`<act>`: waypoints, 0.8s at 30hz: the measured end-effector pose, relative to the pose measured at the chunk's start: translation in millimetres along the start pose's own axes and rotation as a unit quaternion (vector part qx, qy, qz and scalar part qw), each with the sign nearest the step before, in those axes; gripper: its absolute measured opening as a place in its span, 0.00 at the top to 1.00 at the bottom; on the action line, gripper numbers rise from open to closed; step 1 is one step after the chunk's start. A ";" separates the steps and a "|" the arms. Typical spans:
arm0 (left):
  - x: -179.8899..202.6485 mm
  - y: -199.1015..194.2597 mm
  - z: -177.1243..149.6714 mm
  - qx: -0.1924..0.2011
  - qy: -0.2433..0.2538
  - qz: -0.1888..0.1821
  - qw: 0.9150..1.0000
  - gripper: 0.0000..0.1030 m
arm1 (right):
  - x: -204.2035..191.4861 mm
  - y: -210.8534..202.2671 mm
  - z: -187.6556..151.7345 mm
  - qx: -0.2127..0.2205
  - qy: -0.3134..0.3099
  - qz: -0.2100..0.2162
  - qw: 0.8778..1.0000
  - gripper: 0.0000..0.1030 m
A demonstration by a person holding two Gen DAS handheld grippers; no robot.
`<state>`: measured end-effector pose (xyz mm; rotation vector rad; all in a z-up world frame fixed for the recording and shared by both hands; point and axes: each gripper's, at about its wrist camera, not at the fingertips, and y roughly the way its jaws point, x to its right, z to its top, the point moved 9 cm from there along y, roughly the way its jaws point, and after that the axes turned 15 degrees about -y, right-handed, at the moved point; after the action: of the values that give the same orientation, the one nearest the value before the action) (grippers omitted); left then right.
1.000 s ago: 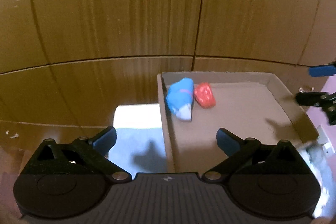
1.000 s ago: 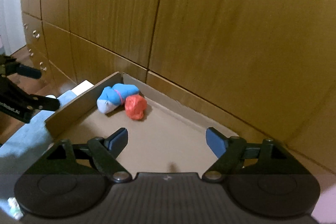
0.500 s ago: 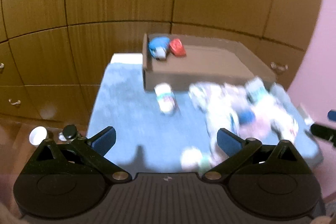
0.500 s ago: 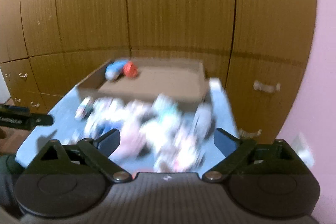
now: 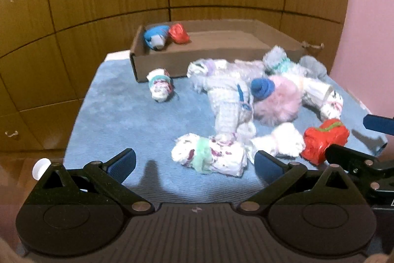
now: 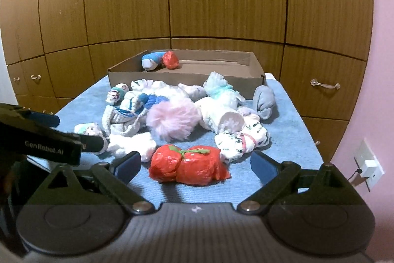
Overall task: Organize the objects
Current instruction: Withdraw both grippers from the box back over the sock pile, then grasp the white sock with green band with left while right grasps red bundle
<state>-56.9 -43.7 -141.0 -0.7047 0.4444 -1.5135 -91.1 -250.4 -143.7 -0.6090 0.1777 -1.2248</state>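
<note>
Rolled socks (image 6: 172,122) lie heaped on the blue table (image 6: 290,120) before the cardboard box (image 6: 187,80) (two bundles already inside). Both grippers, left (image 5: 194,163) and right (image 6: 195,163), hover with jaws wide, empty. Likely next: the right closes on the red bundle (image 6: 188,164).

A red bundle (image 6: 188,166) tied with green lies on its side between the right hand-held gripper (image 6: 195,165)'s spread fingers. Ahead, rolled socks and a pink fluffy ball (image 6: 172,120) are heaped together. Beyond them, a cardboard box (image 6: 187,78) holds a blue roll (image 6: 152,61) touching a red one (image 6: 171,60).
</note>
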 end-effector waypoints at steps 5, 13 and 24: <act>3.5 7.2 -2.2 0.007 0.025 0.003 1.000 0.00 | -3.6 2.4 -8.6 0.004 0.005 -0.005 1.000 0.09; -8.5 16.5 -3.2 0.011 0.020 0.008 1.000 0.01 | -9.8 7.8 -8.4 0.015 0.006 -0.007 1.000 0.10; -5.5 19.1 -3.3 0.023 0.018 0.000 1.000 0.05 | -13.4 14.3 -11.2 0.012 0.014 0.000 1.000 0.21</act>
<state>-45.0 -40.3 -156.9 -0.6435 0.4353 -1.5340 -89.0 -239.0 -163.1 -0.5723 0.1858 -1.2347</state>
